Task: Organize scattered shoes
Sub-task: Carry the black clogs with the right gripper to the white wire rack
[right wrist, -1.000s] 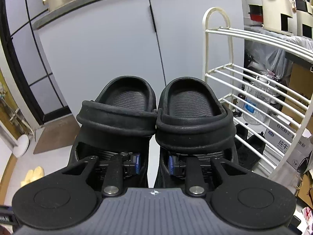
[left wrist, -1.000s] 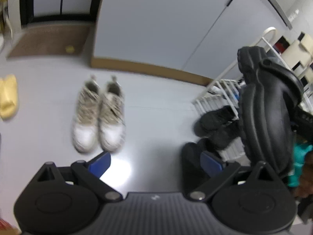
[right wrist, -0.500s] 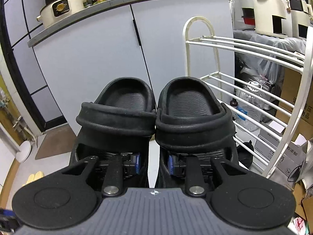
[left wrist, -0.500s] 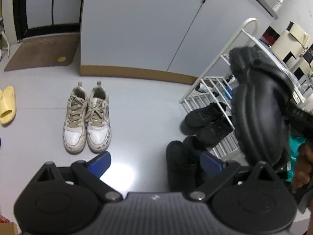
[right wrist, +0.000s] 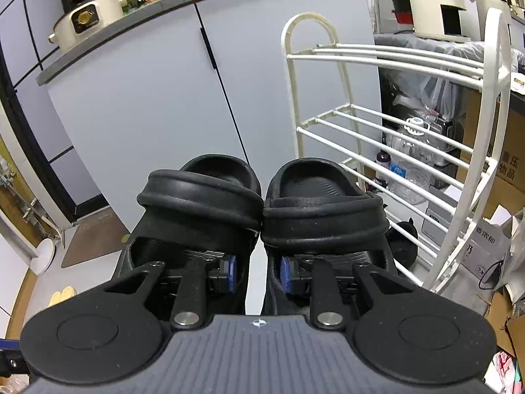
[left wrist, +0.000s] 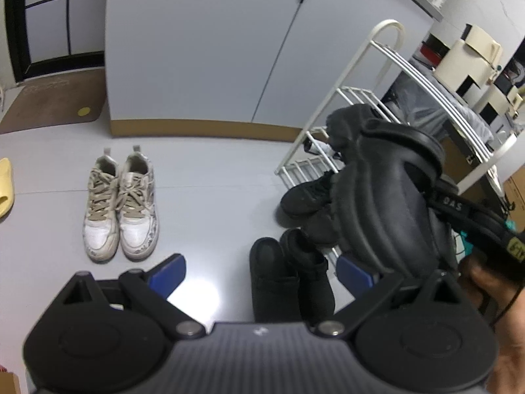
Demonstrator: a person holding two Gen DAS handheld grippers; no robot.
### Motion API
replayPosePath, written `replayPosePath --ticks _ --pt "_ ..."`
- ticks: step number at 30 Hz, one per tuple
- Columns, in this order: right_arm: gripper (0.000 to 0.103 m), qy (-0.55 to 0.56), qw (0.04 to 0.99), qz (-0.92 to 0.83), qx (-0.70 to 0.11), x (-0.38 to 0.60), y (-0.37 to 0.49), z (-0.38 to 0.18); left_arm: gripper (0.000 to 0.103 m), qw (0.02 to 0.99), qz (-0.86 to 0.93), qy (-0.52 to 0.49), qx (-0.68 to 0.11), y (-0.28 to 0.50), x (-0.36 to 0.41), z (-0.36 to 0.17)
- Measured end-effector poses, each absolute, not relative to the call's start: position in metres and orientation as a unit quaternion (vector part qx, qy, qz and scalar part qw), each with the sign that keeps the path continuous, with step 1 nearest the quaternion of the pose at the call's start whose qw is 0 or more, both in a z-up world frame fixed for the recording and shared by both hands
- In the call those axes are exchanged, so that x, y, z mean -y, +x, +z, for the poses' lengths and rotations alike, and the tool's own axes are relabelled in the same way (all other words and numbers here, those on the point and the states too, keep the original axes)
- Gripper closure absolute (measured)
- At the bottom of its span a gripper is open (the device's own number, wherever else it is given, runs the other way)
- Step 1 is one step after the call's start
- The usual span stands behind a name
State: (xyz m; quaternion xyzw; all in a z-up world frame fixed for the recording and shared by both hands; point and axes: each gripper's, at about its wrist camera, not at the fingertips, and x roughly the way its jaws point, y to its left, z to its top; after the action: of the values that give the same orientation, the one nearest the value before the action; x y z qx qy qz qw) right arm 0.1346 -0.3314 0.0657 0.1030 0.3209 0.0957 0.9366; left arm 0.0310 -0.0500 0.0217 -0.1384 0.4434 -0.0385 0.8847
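My right gripper [right wrist: 259, 271] is shut on a pair of black clogs [right wrist: 262, 197], pinching their inner walls together, and holds them in the air in front of the white wire shoe rack [right wrist: 387, 121]. The clogs also show in the left wrist view [left wrist: 387, 203], at the right, raised beside the rack [left wrist: 367, 92]. My left gripper [left wrist: 259, 272] is open and empty above the floor. A pair of white sneakers [left wrist: 119, 203] stands on the floor to its left. Black slippers [left wrist: 288, 279] lie below it, and black shoes [left wrist: 311, 197] sit on the rack's bottom shelf.
A grey cabinet [left wrist: 203, 49] with a brown plinth stands behind the sneakers. A brown doormat [left wrist: 52, 101] lies far left, a yellow slipper [left wrist: 5, 187] at the left edge. Bottles and cardboard boxes [right wrist: 505, 177] sit behind the rack.
The right gripper has carried the clogs closer to the rack, which now fills more of its view. The left gripper has drawn back and turned right; the sneakers look smaller.
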Motion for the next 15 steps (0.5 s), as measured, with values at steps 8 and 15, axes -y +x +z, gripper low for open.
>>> replayPosePath --ticks 8,15 --pt "0.075 0.108 0.937 0.066 -0.325 0.317 0.159 0.037 0.004 0.876 -0.034 -0.195 -0.440 0.065 0.033 -0.004" --pt "0.076 0.095 0.931 0.052 -0.350 0.304 0.198 -0.008 0.004 0.877 -0.023 -0.188 -0.441 0.088 0.008 -0.021"
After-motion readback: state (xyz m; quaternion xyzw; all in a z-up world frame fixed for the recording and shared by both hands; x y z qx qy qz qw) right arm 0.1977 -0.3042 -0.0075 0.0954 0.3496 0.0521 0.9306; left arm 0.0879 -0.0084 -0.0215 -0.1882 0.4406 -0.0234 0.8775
